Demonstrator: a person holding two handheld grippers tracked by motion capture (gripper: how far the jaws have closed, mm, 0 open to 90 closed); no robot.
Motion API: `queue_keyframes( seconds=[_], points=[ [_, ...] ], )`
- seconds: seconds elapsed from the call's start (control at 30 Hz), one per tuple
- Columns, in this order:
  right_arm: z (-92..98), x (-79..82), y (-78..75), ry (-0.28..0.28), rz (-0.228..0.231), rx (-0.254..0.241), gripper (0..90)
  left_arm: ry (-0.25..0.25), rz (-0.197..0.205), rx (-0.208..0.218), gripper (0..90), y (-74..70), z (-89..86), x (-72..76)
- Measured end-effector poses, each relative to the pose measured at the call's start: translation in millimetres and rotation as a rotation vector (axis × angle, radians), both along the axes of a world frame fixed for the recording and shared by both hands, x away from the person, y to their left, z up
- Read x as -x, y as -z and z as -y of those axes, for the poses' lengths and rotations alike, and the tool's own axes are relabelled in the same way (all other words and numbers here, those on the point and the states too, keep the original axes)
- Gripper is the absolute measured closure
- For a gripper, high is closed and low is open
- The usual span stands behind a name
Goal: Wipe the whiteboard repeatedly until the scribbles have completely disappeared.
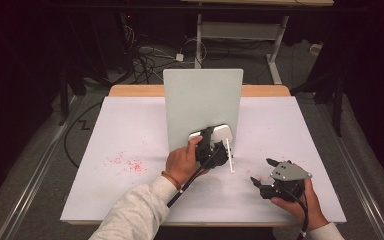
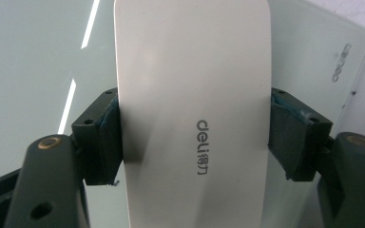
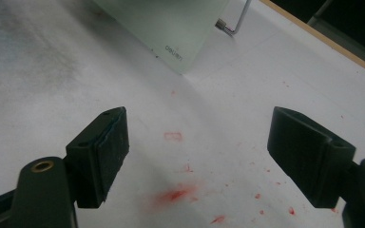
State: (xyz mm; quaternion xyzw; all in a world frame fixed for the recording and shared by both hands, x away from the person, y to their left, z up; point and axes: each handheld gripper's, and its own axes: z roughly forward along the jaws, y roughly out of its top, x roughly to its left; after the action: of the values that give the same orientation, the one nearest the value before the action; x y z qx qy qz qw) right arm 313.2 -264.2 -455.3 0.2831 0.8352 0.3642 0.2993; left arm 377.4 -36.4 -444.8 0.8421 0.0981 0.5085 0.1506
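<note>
A pale green glass board stands upright on a metal stand in the middle of the table. My left gripper is shut on a white whiteboard eraser held against the board's lower front. In the left gripper view the eraser, marked "deli", fills the gap between both pads, with the board behind it. My right gripper rests open low on the table at the front right, nothing between its jaws. In the right gripper view the open gripper faces the board's lower corner.
The white table cover carries red marker smudges at the left and below the right gripper. A white stand leg sticks out toward the front of the board. Cables and a desk frame lie on the floor behind the table.
</note>
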Motion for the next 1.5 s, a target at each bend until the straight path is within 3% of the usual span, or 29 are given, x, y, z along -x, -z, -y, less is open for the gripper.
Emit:
queue_keyframes(
  seconds=[0.27,0.6,0.77,0.8,0.9,1.07,1.33,1.5],
  points=[
    [-0.3,0.2,-0.1,-0.004,0.0,0.008,22.7,0.026,0.002,-0.006,28.4,4.2,16.9,0.2],
    [-0.7,0.2,0.6,-0.007,0.001,0.017,22.9,0.044,-0.016,-0.012,28.6,8.1,23.5,2.0],
    [0.3,0.1,0.5,-0.002,-0.005,0.011,22.9,0.052,-0.032,0.018,28.8,4.7,17.0,4.1],
    [0.2,1.1,-0.4,-0.005,0.015,0.008,24.1,0.049,-0.029,0.02,28.9,4.9,16.3,4.2],
    [-1.3,3.7,-3.6,-0.008,0.041,-0.003,24.1,0.037,-0.015,-0.029,28.9,5.4,13.1,4.1],
    [0.0,3.3,-2.5,-0.002,0.035,0.007,24.1,0.022,0.008,-0.047,28.9,9.3,-2.9,4.8],
    [0.5,4.0,-4.7,0.006,0.054,-0.005,24.2,-0.025,0.015,-0.045,28.9,7.0,-45.0,5.7],
    [-1.5,4.0,-4.2,0.003,0.049,0.0,24.2,-0.029,0.021,-0.039,28.9,5.2,-44.1,5.1]
  ],
)
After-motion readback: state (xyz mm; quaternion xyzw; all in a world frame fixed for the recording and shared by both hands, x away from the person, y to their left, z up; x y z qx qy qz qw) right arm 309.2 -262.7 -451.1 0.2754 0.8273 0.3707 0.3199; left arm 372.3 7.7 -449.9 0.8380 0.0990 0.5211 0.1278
